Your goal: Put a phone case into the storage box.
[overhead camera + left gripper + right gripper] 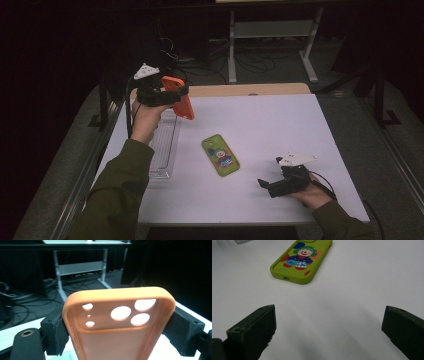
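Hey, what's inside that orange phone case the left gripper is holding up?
Nothing: the orange phone case is an empty shell, with bare dotted lining and open camera holes. The fingers clamp its sides, and its lower end is cut off from view.

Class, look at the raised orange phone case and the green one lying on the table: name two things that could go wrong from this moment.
1. The left tongs pinch the orange case only by its two side edges, held above the clear tray. The soft case could flex and slip out.
2. The green case lies flat on the white table, close ahead of the open right tongs. Grabbing something so low may just push it along, or scrape the table.
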A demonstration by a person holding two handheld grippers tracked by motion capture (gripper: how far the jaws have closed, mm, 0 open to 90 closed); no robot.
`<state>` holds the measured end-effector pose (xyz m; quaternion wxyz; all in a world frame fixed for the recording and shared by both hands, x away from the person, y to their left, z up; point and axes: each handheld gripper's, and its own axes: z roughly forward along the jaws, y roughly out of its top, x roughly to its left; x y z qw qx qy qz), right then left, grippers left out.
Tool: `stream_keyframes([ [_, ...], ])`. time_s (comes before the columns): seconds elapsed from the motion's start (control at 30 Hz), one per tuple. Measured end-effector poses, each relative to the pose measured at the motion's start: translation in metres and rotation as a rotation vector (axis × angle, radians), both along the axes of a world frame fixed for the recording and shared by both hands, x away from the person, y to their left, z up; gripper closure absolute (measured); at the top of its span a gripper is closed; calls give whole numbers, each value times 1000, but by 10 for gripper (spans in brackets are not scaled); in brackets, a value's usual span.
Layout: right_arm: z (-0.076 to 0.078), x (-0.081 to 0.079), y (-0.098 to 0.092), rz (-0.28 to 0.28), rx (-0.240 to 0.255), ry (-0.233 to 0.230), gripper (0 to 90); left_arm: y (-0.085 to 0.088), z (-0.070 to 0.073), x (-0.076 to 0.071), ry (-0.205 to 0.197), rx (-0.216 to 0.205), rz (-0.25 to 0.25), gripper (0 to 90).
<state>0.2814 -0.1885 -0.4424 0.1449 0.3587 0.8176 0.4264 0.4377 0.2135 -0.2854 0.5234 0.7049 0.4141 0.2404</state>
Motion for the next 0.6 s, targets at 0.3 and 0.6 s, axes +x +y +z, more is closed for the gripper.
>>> stream_keyframes([
  [0.3, 0, 0, -1, 1, 5, -2, 0, 13, -9, 16, -2, 27, 126, 165],
  [0.6, 1, 0, -2, 4, 10, -5, 0, 26, -24, 33, 22, 59, 232, 165],
])
